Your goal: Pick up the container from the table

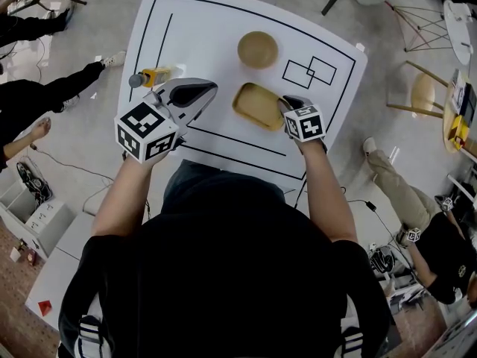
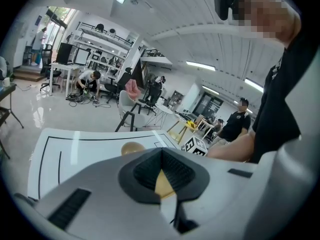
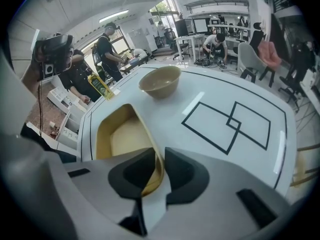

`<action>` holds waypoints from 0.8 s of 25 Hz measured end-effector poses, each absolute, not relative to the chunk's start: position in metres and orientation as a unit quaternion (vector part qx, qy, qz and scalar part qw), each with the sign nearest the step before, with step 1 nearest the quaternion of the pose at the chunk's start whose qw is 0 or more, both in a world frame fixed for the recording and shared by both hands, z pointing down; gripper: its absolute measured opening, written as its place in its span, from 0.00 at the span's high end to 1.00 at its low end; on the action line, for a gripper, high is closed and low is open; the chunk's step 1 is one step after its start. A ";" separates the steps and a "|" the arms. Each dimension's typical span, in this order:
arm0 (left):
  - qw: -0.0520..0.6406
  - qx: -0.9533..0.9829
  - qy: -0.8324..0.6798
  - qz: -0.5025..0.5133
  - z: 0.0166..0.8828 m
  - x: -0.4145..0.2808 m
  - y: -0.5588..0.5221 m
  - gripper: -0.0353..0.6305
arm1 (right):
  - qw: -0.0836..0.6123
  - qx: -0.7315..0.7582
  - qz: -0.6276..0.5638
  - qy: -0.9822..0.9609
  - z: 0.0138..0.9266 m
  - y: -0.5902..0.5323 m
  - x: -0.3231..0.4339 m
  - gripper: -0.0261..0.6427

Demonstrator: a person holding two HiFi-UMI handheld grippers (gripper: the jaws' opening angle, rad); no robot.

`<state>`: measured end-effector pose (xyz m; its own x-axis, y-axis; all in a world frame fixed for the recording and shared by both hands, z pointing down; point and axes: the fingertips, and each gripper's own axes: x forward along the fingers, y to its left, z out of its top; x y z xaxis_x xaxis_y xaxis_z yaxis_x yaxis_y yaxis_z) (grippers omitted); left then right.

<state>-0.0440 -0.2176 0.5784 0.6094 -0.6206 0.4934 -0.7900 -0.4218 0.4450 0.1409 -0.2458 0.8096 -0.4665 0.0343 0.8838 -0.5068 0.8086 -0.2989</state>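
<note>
**Item: container (image 1: 257, 107), yellow, shallow, rectangular with rounded corners.**

- Location: on the white table (image 1: 201, 21), on my side of the round bowl (image 1: 258, 49), near it but not touching. It is empty and sits flat.
- Handling, as I judge it: light, with stiff thin walls that look smooth and so may be slippery. It seems unlikely to break. A one-sided pinch may let it tip, so I should lift it level and slowly.
- Where to hold: the upright wall just under the rim, one pad inside and one outside.
- My right gripper (image 3: 159, 159): it sits at the container's end farthest from the bowl. Its jaws straddle the corner wall, the inner pad inside the container and the outer pad outside. They appear clenched on that wall. The base has not yet left the table.
- My left gripper (image 2: 161, 151): its jaws are closed tip to tip on nothing. It hovers off the container's left side, clear of both container and bowl.
</note>
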 end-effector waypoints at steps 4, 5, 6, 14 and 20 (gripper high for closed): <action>0.330 0.835 -0.420 0.130 0.576 -0.043 -0.218 0.94 | 0.496 0.146 0.277 -0.810 0.810 -0.244 0.142 0.90; 0.329 0.836 -0.419 0.130 0.576 -0.043 -0.218 0.94 | 0.495 0.147 0.277 -0.810 0.809 -0.244 0.142 0.91; 0.329 0.836 -0.419 0.130 0.575 -0.043 -0.218 0.94 | 0.494 0.148 0.277 -0.811 0.809 -0.244 0.142 0.91; 0.323 0.840 -0.415 0.130 0.569 -0.040 -0.217 0.94 | 0.495 0.149 0.277 -0.810 0.806 -0.238 0.144 0.93; 0.319 0.843 -0.413 0.132 0.565 -0.039 -0.215 0.94 | 0.493 0.154 0.274 -0.811 0.802 -0.237 0.144 0.93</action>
<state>-0.0388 -0.2148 0.5654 0.6243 -0.6116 0.4860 -0.7801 -0.4556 0.4287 0.1443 -0.2370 0.8018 -0.4661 0.0211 0.8845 -0.5201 0.8022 -0.2932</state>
